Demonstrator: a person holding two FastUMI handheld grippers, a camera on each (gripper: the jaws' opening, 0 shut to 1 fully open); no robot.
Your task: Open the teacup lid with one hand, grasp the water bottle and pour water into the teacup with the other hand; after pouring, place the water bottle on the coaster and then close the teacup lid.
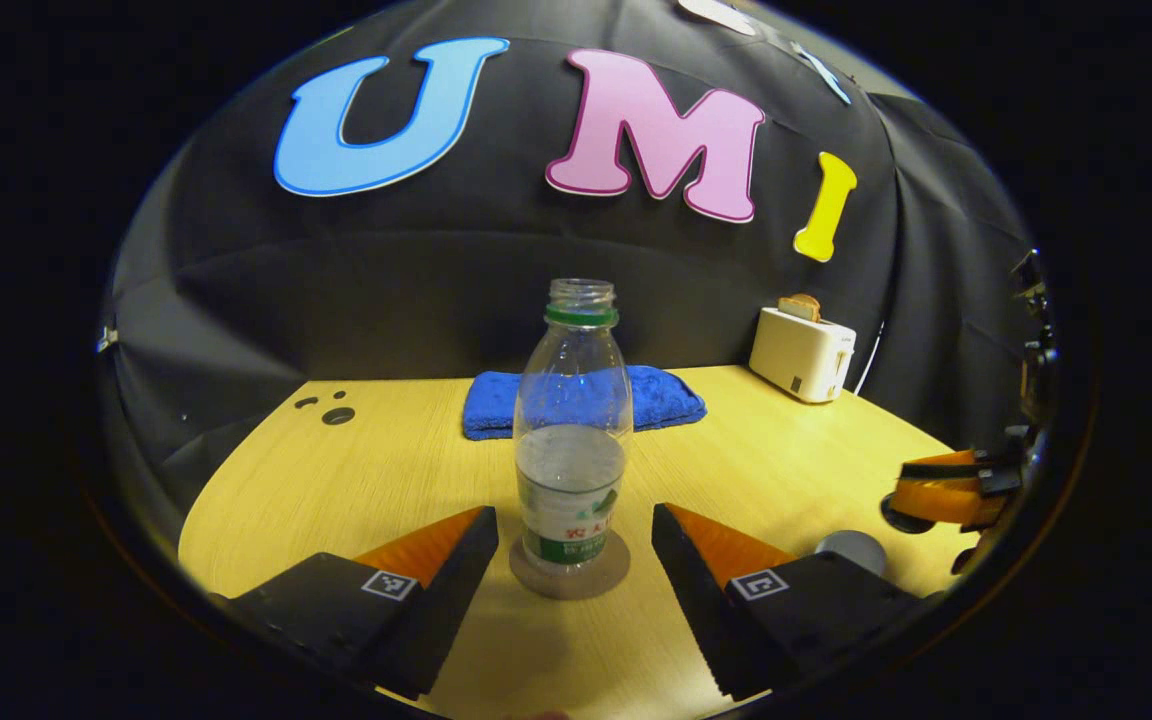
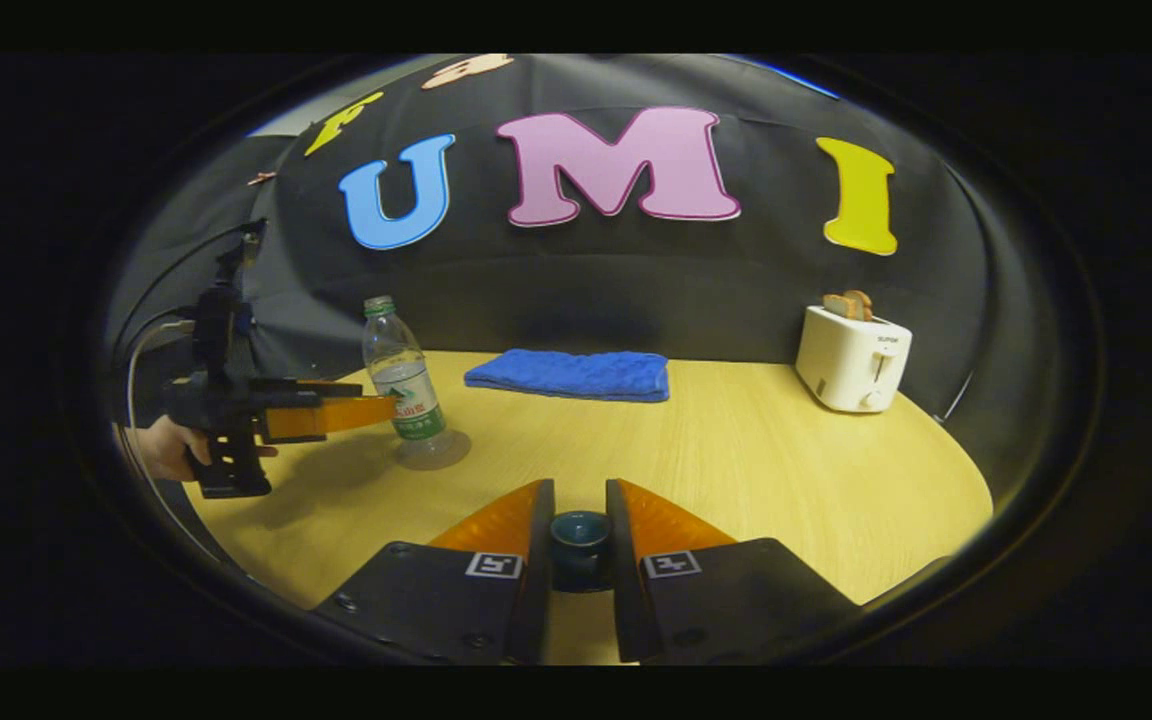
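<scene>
- Left gripper view: the left hand-held gripper has its fingers spread wide, one on each side of the water bottle, and neither one touches it.
- The bottle stands upright on a round coaster on the wooden counter. Its cap is off, there's a green ring at the neck, and it looks roughly half full.
- Behind the bottle a folded blue towel lies near the back of the counter, and off in the far right corner sits a cream toaster with a slice of bread sticking out.
- At the right edge you can see the right hand-held gripper, with a small grey round thing just below it. Too small to tell what that is tbh.
- Right gripper view: the right hand-held gripper is pinched in close around something dark teal and round, sitting right between its fingers. Looks like the teacup lid, but whether both fingers really press on it, can't tell.
- Over on the left a hand holds the left hand-held gripper with its fingers pointed at the water bottle, which is standing on its coaster.
- Same blue towel at the back middle, toaster on the right with the bread up.
</scene>
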